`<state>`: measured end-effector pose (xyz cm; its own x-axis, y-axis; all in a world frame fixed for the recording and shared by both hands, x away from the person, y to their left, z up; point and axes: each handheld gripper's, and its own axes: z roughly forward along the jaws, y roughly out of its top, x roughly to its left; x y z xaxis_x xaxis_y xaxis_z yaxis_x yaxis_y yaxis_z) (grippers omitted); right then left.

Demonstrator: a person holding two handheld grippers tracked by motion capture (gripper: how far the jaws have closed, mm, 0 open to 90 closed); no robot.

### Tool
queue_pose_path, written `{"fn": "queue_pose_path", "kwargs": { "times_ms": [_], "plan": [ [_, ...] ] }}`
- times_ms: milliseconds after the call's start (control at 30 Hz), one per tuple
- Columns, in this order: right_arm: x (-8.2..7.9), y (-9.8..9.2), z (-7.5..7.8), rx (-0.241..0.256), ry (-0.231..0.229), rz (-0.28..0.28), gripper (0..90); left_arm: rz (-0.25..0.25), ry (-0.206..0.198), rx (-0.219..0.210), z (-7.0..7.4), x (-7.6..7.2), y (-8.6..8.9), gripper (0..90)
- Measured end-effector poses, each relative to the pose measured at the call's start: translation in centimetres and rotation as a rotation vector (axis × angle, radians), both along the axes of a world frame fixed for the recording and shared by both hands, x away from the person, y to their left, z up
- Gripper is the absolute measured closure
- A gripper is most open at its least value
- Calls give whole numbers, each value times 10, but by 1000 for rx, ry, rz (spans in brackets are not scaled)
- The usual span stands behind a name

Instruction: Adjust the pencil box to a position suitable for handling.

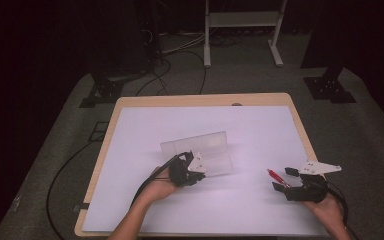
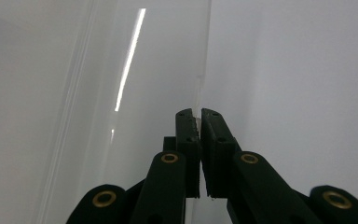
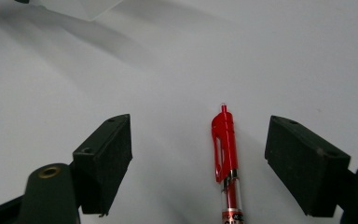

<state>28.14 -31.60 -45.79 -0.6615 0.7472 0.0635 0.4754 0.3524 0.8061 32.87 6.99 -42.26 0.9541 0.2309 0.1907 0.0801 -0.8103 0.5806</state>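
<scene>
Straddling the red pen (image 3: 225,140) with spread fingers (image 3: 106,158), the right gripper (image 1: 289,180) should drop level before closing; the left gripper (image 2: 200,135) pinches the clear case (image 1: 200,150).

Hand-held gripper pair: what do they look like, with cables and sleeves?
Both are black. The left hand-held gripper and right hand-held gripper each carry a pale three-cornered plate and trail a black cable. Their jaws are blocky, with brass-coloured rivets. The forearms are bare, without sleeves.
</scene>
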Motion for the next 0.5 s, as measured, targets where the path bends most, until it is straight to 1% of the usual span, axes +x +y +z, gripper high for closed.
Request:
{"fn": "queue_pose_path", "kwargs": {
  "times_ms": [333, 433, 500],
  "plan": [
    [0, 0, 0, 0, 0, 0, 222, -37, 13, -3, -6, -8, -9, 864],
    [0, 0, 0, -1, -1, 3, 222, -57, 23, 5, -10, -9, -13, 863],
    [-1, 0, 0, 1, -1, 2, 222, -60, 29, 11, -12, -9, -14, 863]
  ]
}}
